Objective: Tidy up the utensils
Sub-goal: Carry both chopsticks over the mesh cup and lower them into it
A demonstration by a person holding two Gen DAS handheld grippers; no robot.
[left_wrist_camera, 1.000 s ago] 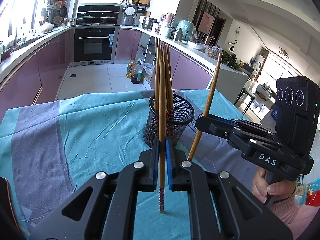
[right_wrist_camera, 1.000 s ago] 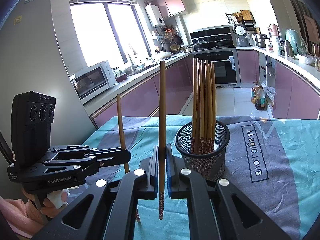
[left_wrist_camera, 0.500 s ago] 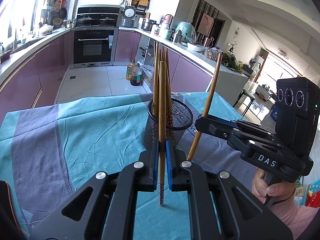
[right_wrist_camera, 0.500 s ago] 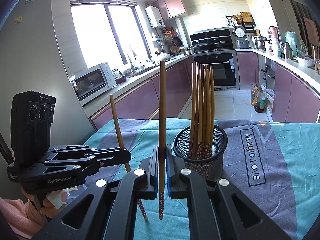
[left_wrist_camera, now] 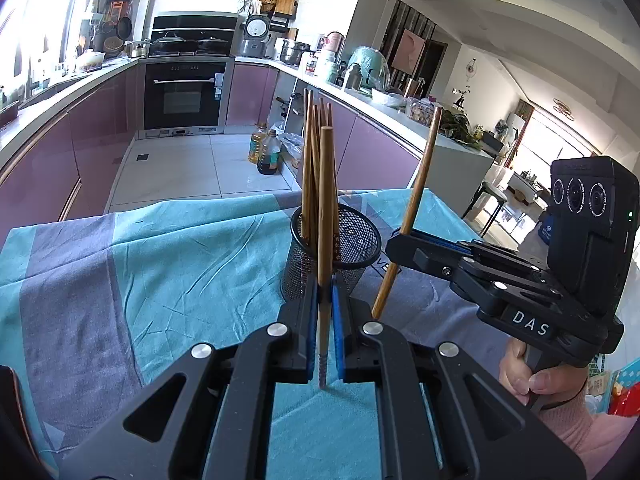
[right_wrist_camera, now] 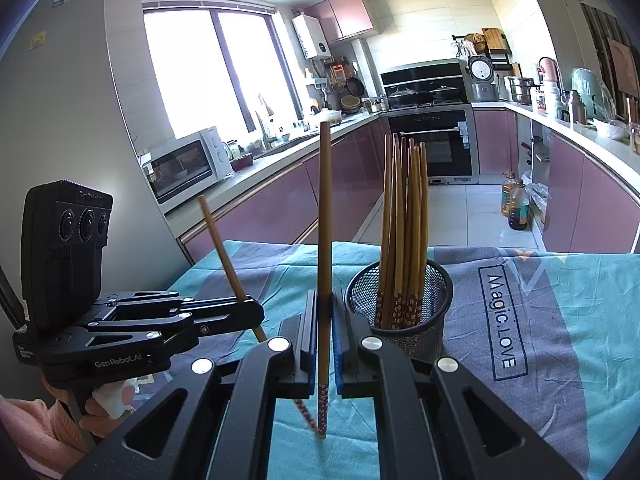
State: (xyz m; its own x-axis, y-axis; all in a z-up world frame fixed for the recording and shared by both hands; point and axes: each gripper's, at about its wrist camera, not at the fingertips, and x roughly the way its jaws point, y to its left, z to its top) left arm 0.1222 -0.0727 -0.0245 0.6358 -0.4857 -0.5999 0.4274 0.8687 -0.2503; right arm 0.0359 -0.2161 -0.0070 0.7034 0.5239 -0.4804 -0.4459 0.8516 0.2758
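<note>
right now your left gripper is clamped on one bamboo chopstick, upright, its patterned tip hanging just above the teal-and-grey tablecloth. your right gripper pinches a second chopstick the same way. between and just beyond them stands the black mesh holder with a bundle of chopsticks standing in it, patterned ends down. the cloth reads "magic.love" to the holder's right in the right wrist view. your left tool's body carries "genrobot.ai"; the right one shows "das". smaller labels are too small to read.
</note>
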